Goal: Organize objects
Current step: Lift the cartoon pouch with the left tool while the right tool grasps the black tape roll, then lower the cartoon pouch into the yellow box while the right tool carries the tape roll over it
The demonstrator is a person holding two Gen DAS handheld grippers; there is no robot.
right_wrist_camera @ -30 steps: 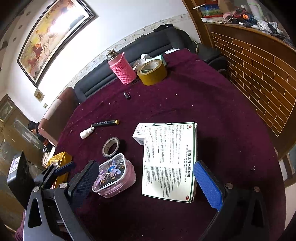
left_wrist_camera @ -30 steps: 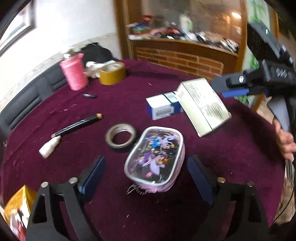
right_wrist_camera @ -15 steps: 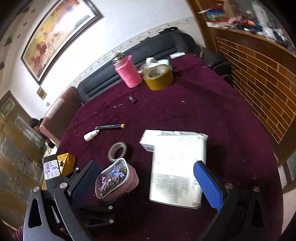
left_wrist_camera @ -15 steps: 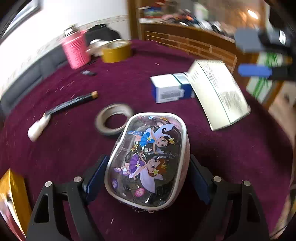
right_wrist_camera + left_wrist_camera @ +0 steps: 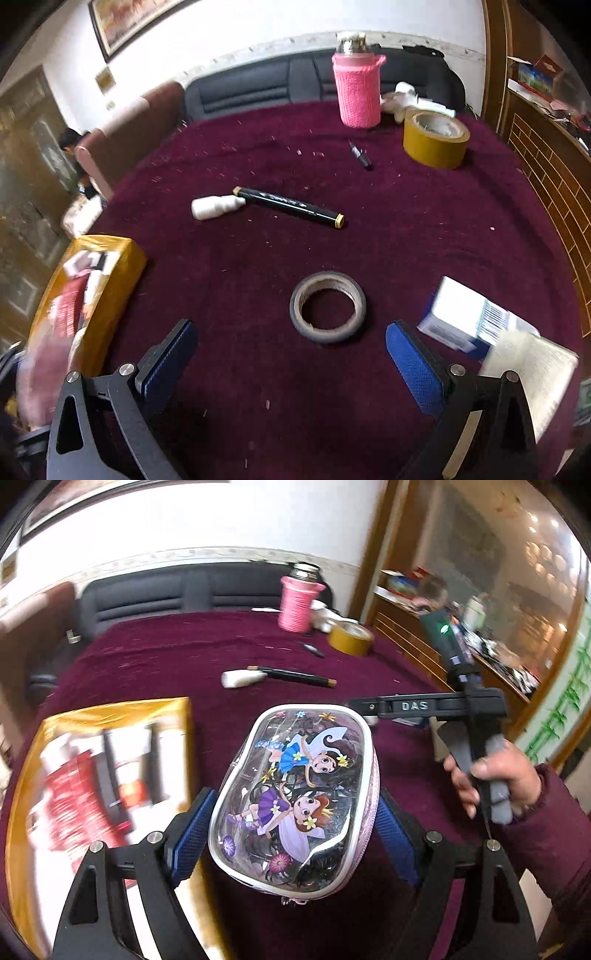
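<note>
My left gripper [image 5: 291,834] is shut on a clear pink-edged cartoon pouch [image 5: 295,797] and holds it above the maroon table [image 5: 155,657], beside a gold box [image 5: 99,775]. My right gripper [image 5: 291,362] is open and empty, low over the table, with a dark tape ring [image 5: 328,311] just ahead between its fingers. The right gripper's body also shows in the left wrist view [image 5: 432,706]. The gold box lies at the left in the right wrist view [image 5: 92,288]. A white and blue box [image 5: 465,317] and a white booklet [image 5: 532,373] lie at the right.
A black marker [image 5: 291,206] and a small white bottle [image 5: 214,206] lie mid-table. A pink knit-covered flask [image 5: 358,92], a yellow tape roll [image 5: 436,138] and a small black pen [image 5: 360,155] stand at the back. A dark sofa [image 5: 258,92] lies behind the table.
My left gripper closed on the pouch, lifted it and swung left toward the gold box. My right gripper moved left from the booklet to over the tape ring.
</note>
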